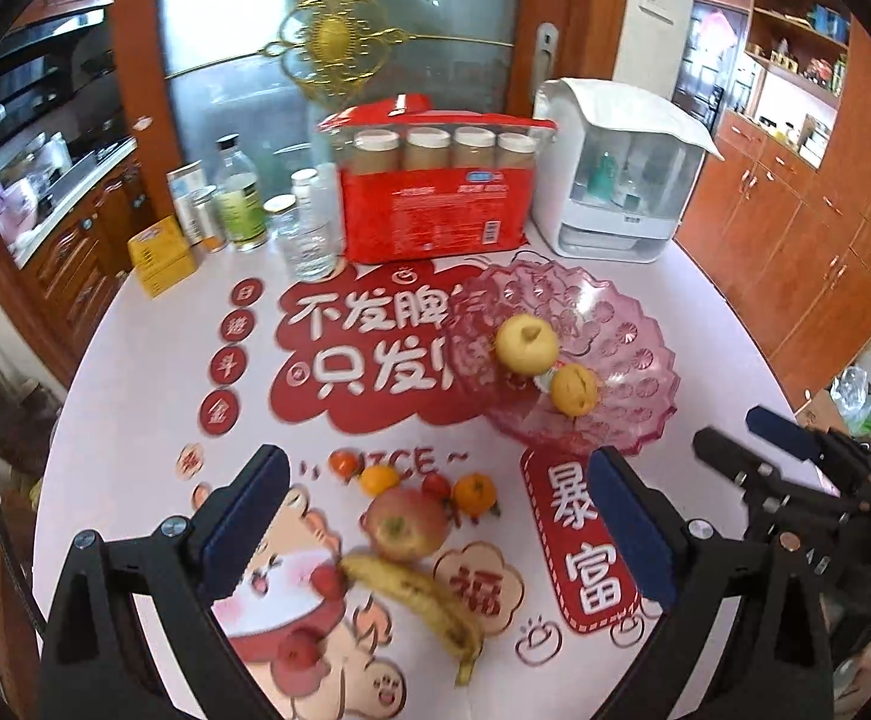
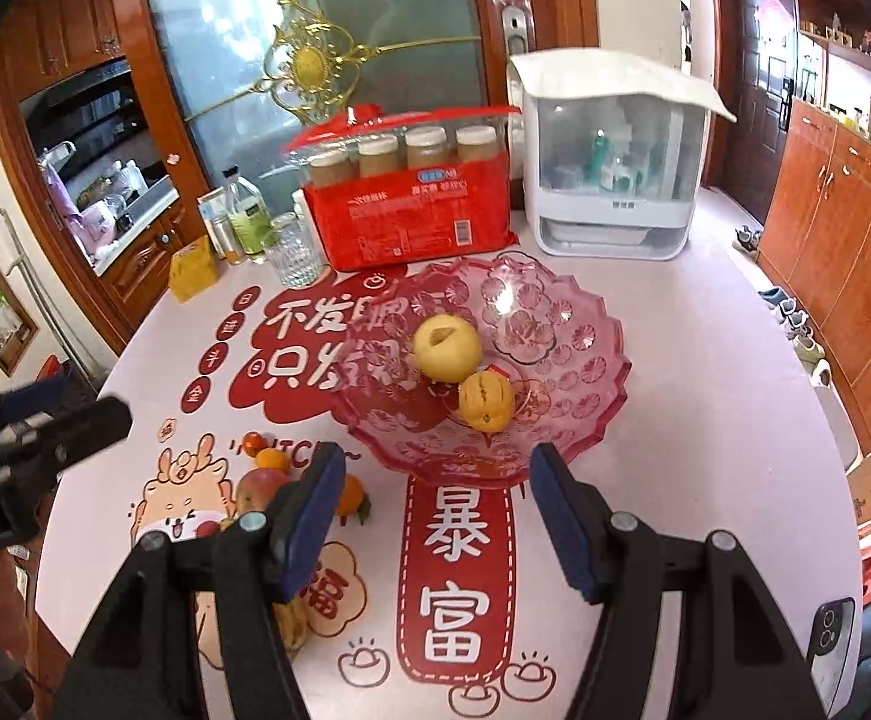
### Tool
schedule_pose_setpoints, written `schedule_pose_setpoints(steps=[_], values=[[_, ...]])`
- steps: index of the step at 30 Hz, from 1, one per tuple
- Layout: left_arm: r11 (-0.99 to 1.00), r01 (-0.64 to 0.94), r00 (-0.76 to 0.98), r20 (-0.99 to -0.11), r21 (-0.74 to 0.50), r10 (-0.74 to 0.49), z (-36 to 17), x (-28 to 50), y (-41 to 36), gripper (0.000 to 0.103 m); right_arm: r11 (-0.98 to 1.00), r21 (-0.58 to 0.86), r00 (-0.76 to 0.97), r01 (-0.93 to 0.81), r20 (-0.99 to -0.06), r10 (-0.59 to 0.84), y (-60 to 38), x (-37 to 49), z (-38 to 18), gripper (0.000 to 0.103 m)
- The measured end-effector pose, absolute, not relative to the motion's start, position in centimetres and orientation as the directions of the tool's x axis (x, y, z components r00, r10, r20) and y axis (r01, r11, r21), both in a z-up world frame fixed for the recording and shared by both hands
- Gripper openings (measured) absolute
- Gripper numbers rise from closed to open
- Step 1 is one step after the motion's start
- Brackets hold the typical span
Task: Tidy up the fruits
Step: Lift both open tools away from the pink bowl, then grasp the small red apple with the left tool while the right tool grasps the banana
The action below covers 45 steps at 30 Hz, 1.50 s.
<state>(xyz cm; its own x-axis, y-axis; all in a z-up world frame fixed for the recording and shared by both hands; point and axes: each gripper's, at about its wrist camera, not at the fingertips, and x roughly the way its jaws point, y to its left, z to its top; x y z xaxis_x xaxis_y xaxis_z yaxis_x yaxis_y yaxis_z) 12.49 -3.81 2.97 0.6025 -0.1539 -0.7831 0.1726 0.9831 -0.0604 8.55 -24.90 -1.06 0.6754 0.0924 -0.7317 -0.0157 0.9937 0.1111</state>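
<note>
Left gripper (image 1: 435, 516) fingers apart over red apple (image 1: 404, 525); drop lower, clamp its middle, avoid banana (image 1: 417, 606), carry to pink bowl (image 1: 633, 420). Right gripper (image 2: 435, 516) fingers apart, empty.

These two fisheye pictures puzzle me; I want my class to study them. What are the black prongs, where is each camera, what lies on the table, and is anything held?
The prongs are handheld grippers, one per hand, each carrying a camera looking along its fingers. The left gripper and right gripper are both open, holding nothing. In the pink glass bowl lie a pale yellow fruit and a smaller yellow one. On the table wait a red apple, a banana and small orange and red fruits.
</note>
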Motion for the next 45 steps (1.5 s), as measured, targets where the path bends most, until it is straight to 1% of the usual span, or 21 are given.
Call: schedule_pose_setpoints(steps=[3,10,16,20,24,32,45], values=[[0.987,0.141,0.598,-0.787,-0.082,-0.151,2.7,10.5,-2.3,0.099,0.995,0.096,0.681,-0.036,-0.726,0.095,-24.1,7.5,-0.7,0.064],[0.991,0.104,0.604,-0.786,-0.087,-0.132,2.6,6.9,-0.4,0.099,0.991,0.092,0.679,-0.102,-0.721,0.137,-22.1,5.3,-0.3,0.064],[0.997,0.054,0.623,-0.778,-0.054,-0.076,2.9,4.8,0.4,0.099,0.984,0.086,0.686,-0.158,-0.707,0.172,-20.3,3.6,0.0,0.064],[0.998,0.039,0.62,-0.782,-0.045,-0.06,2.5,3.8,0.9,0.099,0.979,0.061,0.695,-0.195,-0.695,0.182,-19.1,2.5,0.1,0.064],[0.999,0.026,0.619,-0.785,-0.028,-0.038,1.6,2.7,1.4,0.099,0.973,0.037,0.679,-0.229,-0.71,0.187,-17.7,2.0,-0.6,0.064],[0.999,-0.04,0.599,-0.801,-0.022,0.007,-1.2,0.8,3.5,0.099,0.96,0.034,0.622,-0.28,-0.755,0.208,-16.4,1.9,-3.4,0.064],[0.987,-0.147,0.447,-0.895,-0.057,0.015,-9.7,0.0,7.7,0.099,0.949,-0.008,0.529,-0.315,-0.832,0.168,-14.4,3.2,-9.0,0.064]])
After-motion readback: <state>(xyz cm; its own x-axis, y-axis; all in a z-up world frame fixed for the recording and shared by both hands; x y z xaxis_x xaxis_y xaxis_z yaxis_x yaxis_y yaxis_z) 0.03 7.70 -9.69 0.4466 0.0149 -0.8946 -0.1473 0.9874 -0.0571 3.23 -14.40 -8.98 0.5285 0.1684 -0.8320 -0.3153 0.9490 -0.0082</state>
